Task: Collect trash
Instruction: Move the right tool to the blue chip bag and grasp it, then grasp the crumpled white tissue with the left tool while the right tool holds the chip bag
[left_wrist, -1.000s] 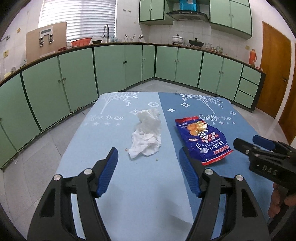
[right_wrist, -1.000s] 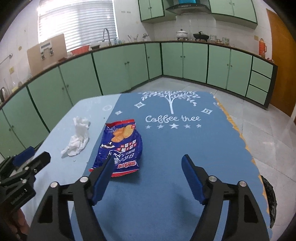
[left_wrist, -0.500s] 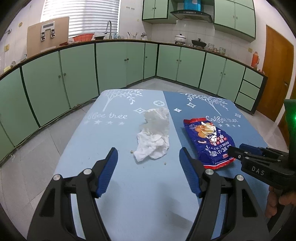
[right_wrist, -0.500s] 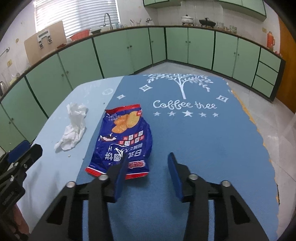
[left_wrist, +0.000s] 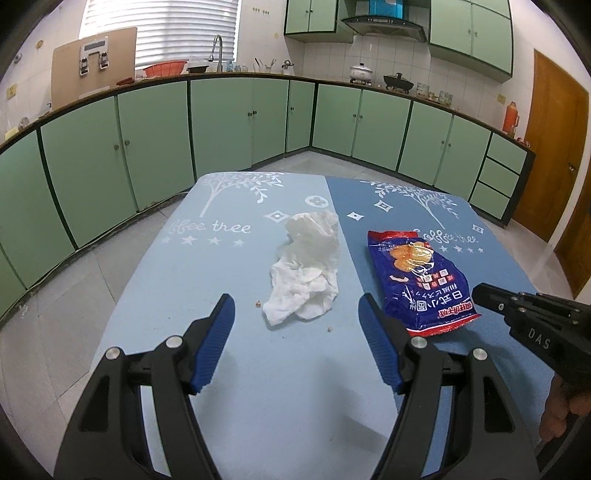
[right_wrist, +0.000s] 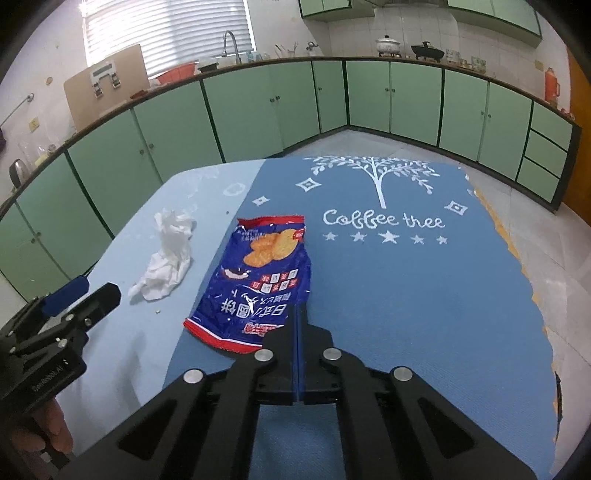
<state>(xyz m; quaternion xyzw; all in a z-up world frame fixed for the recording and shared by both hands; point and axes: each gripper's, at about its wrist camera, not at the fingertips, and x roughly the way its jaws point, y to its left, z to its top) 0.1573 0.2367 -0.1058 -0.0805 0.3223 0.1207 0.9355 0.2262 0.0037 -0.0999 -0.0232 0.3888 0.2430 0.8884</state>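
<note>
A crumpled white tissue (left_wrist: 308, 267) lies on the light blue half of the table mat; it also shows in the right wrist view (right_wrist: 168, 258). A blue and red snack bag (left_wrist: 421, 277) lies flat beside it on the dark blue half, seen too in the right wrist view (right_wrist: 258, 284). My left gripper (left_wrist: 297, 325) is open, its jaws just short of the tissue's near end. My right gripper (right_wrist: 297, 314) is shut at the bag's near right corner; whether it pinches the bag's edge is unclear. It shows in the left wrist view (left_wrist: 487, 295).
The table mat (right_wrist: 388, 280) has a frayed right edge with floor beyond. Small crumbs (left_wrist: 257, 304) lie near the tissue. Green kitchen cabinets (left_wrist: 155, 147) ring the room, with a wooden door (left_wrist: 554, 155) at the right.
My right gripper has closed from wide open to shut and moved forward to the bag's near edge. My left gripper has stayed open and edged closer to the tissue.
</note>
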